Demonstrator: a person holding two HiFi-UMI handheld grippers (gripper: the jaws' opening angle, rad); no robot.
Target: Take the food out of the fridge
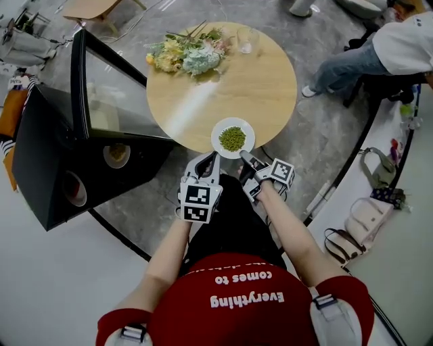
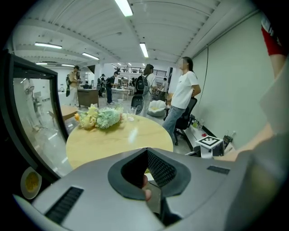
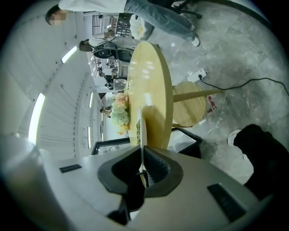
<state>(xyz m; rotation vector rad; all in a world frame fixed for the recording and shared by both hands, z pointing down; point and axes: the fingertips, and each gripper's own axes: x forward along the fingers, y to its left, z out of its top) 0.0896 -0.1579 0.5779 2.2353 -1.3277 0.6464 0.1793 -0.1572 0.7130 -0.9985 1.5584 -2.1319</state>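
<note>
My left tongs (image 1: 207,161) and right tongs (image 1: 246,158) both clamp the plate (image 1: 218,135) rim. Released overhanging the table (image 1: 250,88) near edge, it could tip, spilling the green food (image 1: 232,138).

Bright, even indoor light comes from long ceiling strip lights (image 2: 124,7), so shadows are faint. A pale glare streak crosses the round wooden table (image 1: 196,101), the white plate (image 1: 217,134) looks almost overexposed, and the fridge (image 1: 40,155) interior stays dark. Both gripper views bulge fisheye-fashion with black vignetted corners. Whatever sits nearest each lens is soft, and the far room is slightly hazy.
</note>
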